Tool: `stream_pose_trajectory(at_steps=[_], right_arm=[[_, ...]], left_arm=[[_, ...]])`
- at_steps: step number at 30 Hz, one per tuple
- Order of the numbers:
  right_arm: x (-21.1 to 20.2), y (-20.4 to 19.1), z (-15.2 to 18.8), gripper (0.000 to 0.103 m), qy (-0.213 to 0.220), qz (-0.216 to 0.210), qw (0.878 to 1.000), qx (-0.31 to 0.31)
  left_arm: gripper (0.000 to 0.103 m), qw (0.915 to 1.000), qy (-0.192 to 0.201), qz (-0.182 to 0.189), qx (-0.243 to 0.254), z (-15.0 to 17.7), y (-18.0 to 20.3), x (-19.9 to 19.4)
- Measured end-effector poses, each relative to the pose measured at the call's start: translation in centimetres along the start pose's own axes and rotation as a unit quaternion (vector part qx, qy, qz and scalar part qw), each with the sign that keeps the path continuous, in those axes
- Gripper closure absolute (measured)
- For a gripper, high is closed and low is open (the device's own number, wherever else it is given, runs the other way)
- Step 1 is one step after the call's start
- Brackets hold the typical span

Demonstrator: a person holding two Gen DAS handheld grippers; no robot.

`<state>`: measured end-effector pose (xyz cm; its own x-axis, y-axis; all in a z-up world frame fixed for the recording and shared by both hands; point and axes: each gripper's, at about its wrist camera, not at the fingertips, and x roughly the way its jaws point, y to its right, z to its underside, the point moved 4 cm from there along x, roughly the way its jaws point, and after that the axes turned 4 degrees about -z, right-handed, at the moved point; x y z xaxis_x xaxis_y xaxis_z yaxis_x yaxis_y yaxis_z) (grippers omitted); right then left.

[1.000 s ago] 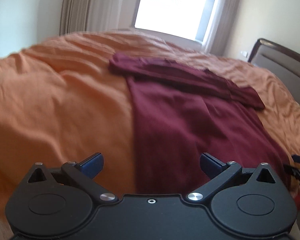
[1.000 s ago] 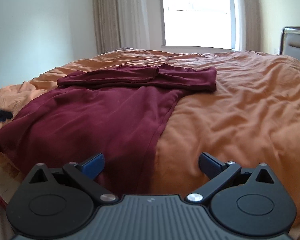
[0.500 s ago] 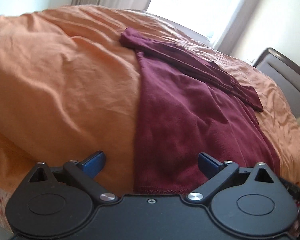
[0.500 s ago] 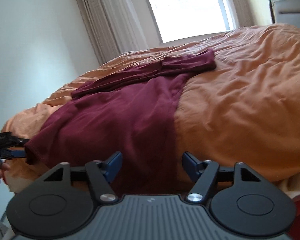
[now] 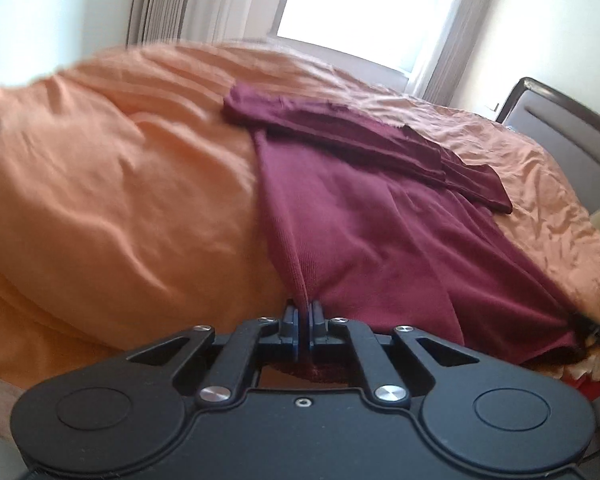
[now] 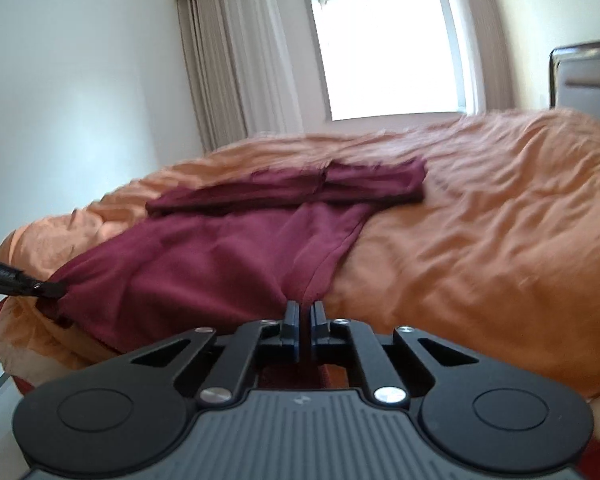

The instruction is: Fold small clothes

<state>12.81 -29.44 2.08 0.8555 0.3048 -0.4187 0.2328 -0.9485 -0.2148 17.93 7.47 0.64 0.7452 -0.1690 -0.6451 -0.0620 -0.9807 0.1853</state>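
On the bed [image 5: 112, 184], the maroon shirt [image 5: 364, 232] is lying flat while we are pinching its near hem corners with both tools, left tool [image 5: 302, 320] and right tool [image 6: 304, 320] clenched on fabric.

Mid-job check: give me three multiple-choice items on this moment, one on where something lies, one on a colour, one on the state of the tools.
1. The dark red knit garment lies on:
A. a wooden floor
B. the orange bed cover
C. a chair

2. The pads on the left tool are:
A. blue
B. yellow
C. white

3. The right tool is:
A. wide open above the bed
B. shut on nothing
C. shut on the garment's near hem

Answers:
1 B, the garment is spread across the cover in both views.
2 A, blue shows between the black fingers.
3 C, cloth gathers into folds at the closed jaws.
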Motion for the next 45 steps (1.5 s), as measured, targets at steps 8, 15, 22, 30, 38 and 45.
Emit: stream_pose_trajectory(at_steps=[8, 15, 22, 30, 38, 45], right_arm=[[-0.6, 1.9, 0.4, 0.098, -0.021, 0.018, 1.0, -0.005], [0.0, 1.1, 2.0, 0.095, -0.039, 0.026, 0.997, -0.053], [-0.5, -2.3, 3.0, 0.035, -0.02, 0.019, 0.986, -0.164], [2.2, -8.8, 6.9, 0.011, -0.04, 0.03, 0.928, -0.368], [5.1, -10.6, 9.9, 0.026, -0.006, 0.092, 0.877, -0.471], [3.1, -11.4, 8.5, 0.09, 0.025, 0.038, 0.902, -0.429]], left_arm=[[0.1, 0.9997, -0.007, -0.019, 0.017, 1.0, -1.0, -0.5], [0.087, 0.9995, -0.008, -0.019, 0.025, 1.9, -1.0, 0.3], [0.027, 0.9981, 0.028, -0.035, 0.043, 1.9, -0.4, -1.2], [0.001, 0.9851, 0.092, -0.078, 0.122, 2.2, 2.0, -2.7], [0.001, 0.9774, 0.107, -0.066, 0.17, 3.7, 4.3, -2.6], [0.001, 0.9623, 0.138, -0.026, 0.233, 6.0, 7.1, -2.9]])
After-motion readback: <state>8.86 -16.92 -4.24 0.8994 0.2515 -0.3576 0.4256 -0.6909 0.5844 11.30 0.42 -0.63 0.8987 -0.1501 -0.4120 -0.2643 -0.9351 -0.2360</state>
